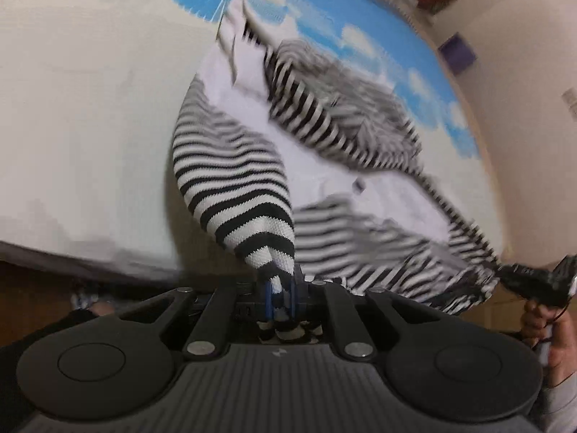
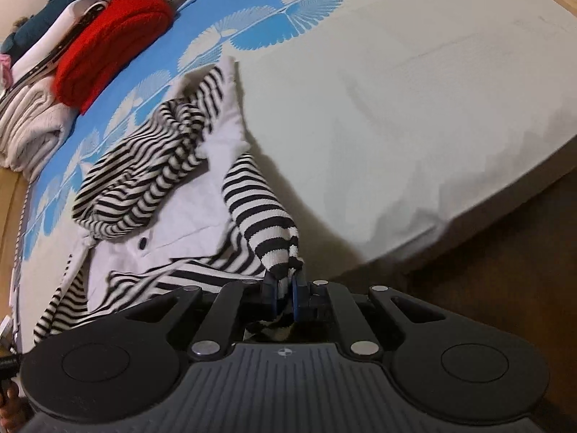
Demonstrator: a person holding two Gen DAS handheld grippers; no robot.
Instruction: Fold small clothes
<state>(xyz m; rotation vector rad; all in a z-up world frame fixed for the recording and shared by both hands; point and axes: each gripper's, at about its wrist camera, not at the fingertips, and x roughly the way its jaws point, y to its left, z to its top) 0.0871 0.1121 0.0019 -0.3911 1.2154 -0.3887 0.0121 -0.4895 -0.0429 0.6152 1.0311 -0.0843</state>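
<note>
Both grippers point(image 1: 279, 294) point(image 2: 285, 288) pinch the striped garment point(image 1: 234, 180), its far folds motion-blurred.

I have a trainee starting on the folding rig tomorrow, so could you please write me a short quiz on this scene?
1. True or false: both grippers are shut on the striped garment.
2. Which folded item lies at the far edge of the bedsheet? A) red blanket B) green towel C) yellow pillow
3. Fill in: the left gripper pinches a striped ____.

Key: 1 true, and the right gripper too; 2 A; 3 sleeve.
</note>
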